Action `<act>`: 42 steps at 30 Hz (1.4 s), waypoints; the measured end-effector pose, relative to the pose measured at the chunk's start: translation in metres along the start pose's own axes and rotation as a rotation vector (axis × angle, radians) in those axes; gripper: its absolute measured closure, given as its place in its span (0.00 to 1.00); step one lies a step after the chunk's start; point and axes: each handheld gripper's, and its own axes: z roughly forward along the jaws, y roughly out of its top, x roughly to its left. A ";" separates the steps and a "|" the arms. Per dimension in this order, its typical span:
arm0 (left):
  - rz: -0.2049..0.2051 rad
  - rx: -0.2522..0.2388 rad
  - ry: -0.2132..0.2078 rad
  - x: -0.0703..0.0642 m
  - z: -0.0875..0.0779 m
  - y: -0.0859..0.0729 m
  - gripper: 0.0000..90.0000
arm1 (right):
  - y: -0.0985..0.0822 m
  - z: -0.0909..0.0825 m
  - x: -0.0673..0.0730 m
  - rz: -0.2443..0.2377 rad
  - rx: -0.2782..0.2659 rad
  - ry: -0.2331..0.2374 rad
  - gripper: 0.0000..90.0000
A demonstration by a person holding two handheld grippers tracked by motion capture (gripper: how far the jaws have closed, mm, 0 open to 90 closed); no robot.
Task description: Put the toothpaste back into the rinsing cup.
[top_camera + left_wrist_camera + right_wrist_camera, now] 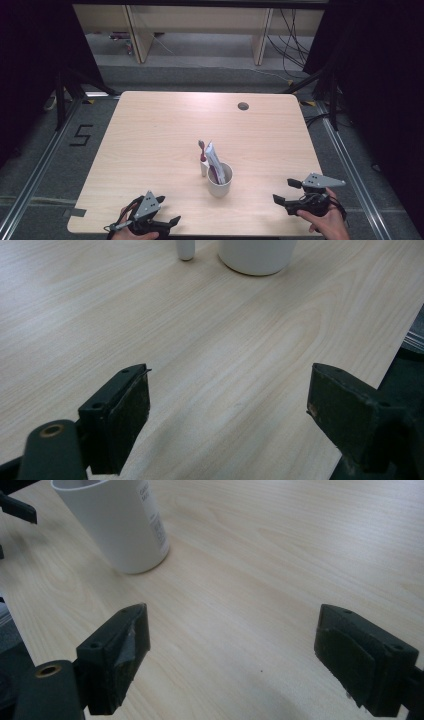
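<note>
The white cup (220, 181) stands near the worktop's (150, 130) front edge, between and apart from both grippers, left (167, 222) and right (286, 191), jaws wide, empty.

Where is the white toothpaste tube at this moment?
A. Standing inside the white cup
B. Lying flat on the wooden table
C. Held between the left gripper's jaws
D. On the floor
A: the white toothpaste tube stands upright inside the white cup, rising above its rim.
</note>
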 end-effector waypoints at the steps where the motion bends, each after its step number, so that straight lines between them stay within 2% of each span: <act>1: 0.000 0.000 0.000 0.000 0.000 0.000 0.19 | -0.001 0.000 0.000 -0.010 0.001 -0.003 0.17; 3: -0.001 -0.001 0.000 0.000 0.000 0.000 0.19 | -0.002 -0.002 -0.001 -0.026 0.011 -0.014 0.17; 4: 0.001 -0.001 0.001 0.000 0.000 0.000 0.19 | -0.003 -0.002 0.002 0.001 0.017 -0.014 0.17; 5: 0.002 -0.006 -0.001 0.000 0.000 0.000 0.19 | -0.004 -0.003 0.000 -0.021 0.029 -0.024 0.17; 6: 0.003 -0.006 -0.001 0.000 0.000 0.000 0.19 | -0.005 -0.003 0.002 0.000 0.033 -0.025 0.17; 7: 0.005 -0.003 0.002 0.000 0.000 0.000 0.19 | -0.006 -0.005 0.001 -0.026 0.039 -0.029 0.17; 8: 0.003 -0.004 0.001 0.000 0.000 0.000 0.19 | -0.007 -0.005 0.002 -0.003 0.033 -0.022 0.17; 9: 0.002 -0.007 0.000 0.000 0.000 0.000 0.19 | -0.008 -0.005 0.001 -0.020 0.040 -0.022 0.17; 10: 0.003 -0.006 0.002 0.000 0.000 0.000 0.19 | -0.008 -0.007 0.002 -0.008 0.049 -0.024 0.17; 11: 0.001 -0.007 0.000 0.000 0.000 0.000 0.19 | -0.009 -0.007 0.002 -0.031 0.042 -0.039 0.17; 12: 0.002 -0.007 -0.001 0.000 0.000 0.000 0.19 | -0.011 -0.007 0.004 0.004 0.058 -0.027 0.17; 13: 0.003 -0.006 -0.001 0.000 0.000 0.000 0.19 | -0.011 -0.008 0.003 -0.025 0.054 -0.036 0.17; 14: 0.006 0.000 0.003 0.000 -0.001 0.000 0.19 | -0.012 -0.008 0.004 -0.017 0.052 -0.031 0.17; 15: 0.006 -0.002 0.003 0.000 0.000 0.000 0.19 | -0.013 -0.009 0.003 -0.035 0.052 -0.045 0.17; 16: 0.006 -0.002 0.004 0.000 -0.001 0.000 0.19 | -0.014 -0.010 0.005 -0.014 0.060 -0.038 0.17; 17: 0.006 -0.002 0.004 0.000 -0.001 0.000 0.19 | -0.015 -0.011 0.004 -0.040 0.062 -0.056 0.17; 18: 0.006 -0.002 0.004 0.000 -0.001 0.000 0.19 | -0.017 -0.011 0.006 -0.019 0.073 -0.041 0.17; 19: 0.004 -0.003 0.002 0.000 0.000 0.000 0.19 | -0.017 -0.012 0.005 -0.047 0.077 -0.048 0.17; 21: 0.015 0.006 -0.001 0.001 -0.001 0.000 0.19 | -0.020 -0.013 0.008 -0.013 0.088 -0.043 0.17; 23: 0.020 0.013 0.000 0.001 -0.001 0.001 0.19 | -0.023 -0.014 0.006 -0.033 0.087 -0.050 0.17; 24: 0.020 0.014 0.000 0.001 -0.001 0.001 0.19 | -0.024 -0.016 0.010 0.001 0.112 -0.052 0.17; 25: 0.019 0.013 0.000 0.001 -0.001 0.001 0.19 | -0.025 -0.016 0.007 -0.052 0.097 -0.074 0.17; 26: 0.018 0.012 0.001 0.001 -0.001 0.001 0.19 | -0.026 -0.016 0.008 -0.039 0.114 -0.061 0.17; 27: 0.020 0.014 0.001 0.001 -0.001 0.001 0.19 | -0.027 -0.017 0.010 -0.030 0.122 -0.068 0.17; 29: 0.022 0.014 0.000 0.001 -0.001 0.001 0.19 | -0.029 -0.017 0.008 -0.066 0.126 -0.083 0.17; 31: 0.020 0.013 0.002 0.001 -0.001 0.001 0.19 | -0.031 -0.017 0.010 -0.045 0.143 -0.082 0.17; 34: 0.019 0.013 0.000 0.001 -0.001 0.001 0.19 | -0.032 -0.016 0.008 -0.089 0.148 -0.095 0.17; 37: 0.013 0.017 0.004 0.000 0.000 0.000 0.19 | -0.033 -0.016 0.009 -0.089 0.167 -0.101 0.17; 38: 0.010 0.017 0.002 0.000 0.000 0.000 0.19 | -0.033 -0.014 0.008 -0.109 0.157 -0.099 0.17; 40: 0.002 0.003 0.001 -0.002 0.002 0.000 0.19 | -0.032 -0.014 0.010 -0.097 0.175 -0.095 0.17; 42: 0.012 0.012 0.004 -0.001 0.001 0.000 0.19 | -0.033 -0.014 0.010 -0.096 0.177 -0.093 0.17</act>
